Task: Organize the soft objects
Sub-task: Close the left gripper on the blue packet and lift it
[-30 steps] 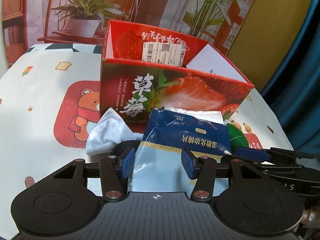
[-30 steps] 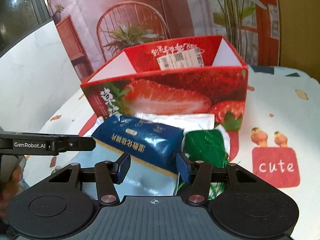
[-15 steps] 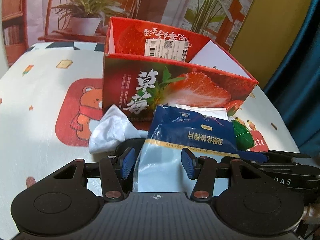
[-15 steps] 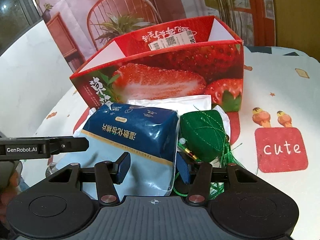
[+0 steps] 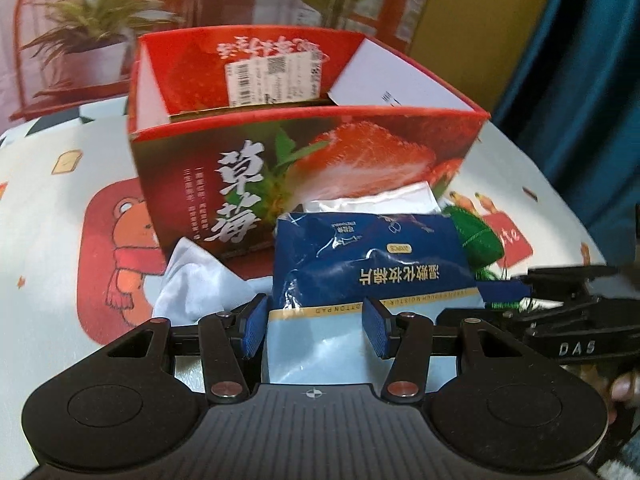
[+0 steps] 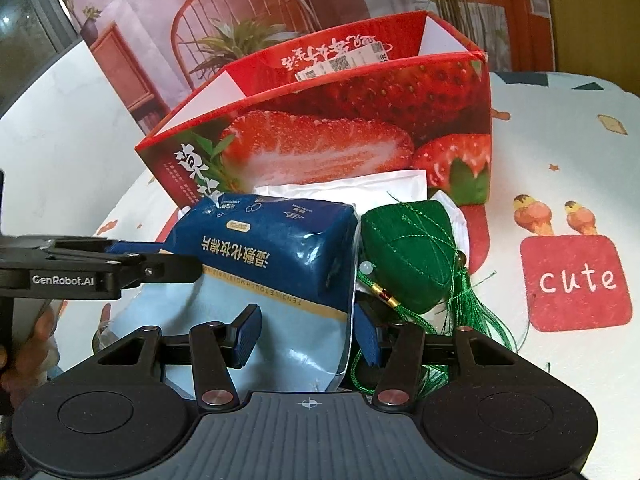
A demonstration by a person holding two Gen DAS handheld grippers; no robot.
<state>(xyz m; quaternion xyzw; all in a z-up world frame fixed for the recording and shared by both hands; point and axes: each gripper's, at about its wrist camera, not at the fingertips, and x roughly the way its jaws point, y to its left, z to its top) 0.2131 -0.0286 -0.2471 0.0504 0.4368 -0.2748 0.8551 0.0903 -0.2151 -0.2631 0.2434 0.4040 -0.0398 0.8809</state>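
A blue pack of cotton pads (image 5: 372, 260) (image 6: 272, 256) lies in front of the red strawberry box (image 5: 304, 168) (image 6: 320, 144). My left gripper (image 5: 314, 330) is open, its pads either side of the pack's pale lower end. My right gripper (image 6: 306, 340) is open around the same pack from the other side. A green tasselled pouch (image 6: 412, 256) (image 5: 476, 236) lies right of the pack. A white cloth (image 5: 196, 280) lies left of it. A white flat packet (image 6: 348, 190) lies behind the pack against the box.
The table has a cream cartoon-print cloth (image 5: 60, 208) (image 6: 572, 184). The box is open on top with a barcode label inside (image 5: 272, 76). A blue curtain (image 5: 580, 80) hangs at the right. A printed backdrop with a chair and plants stands behind.
Both grippers have moved closer to the box and a little higher, with the pack still between their pads. The pack looks lifted and tilted toward the box.
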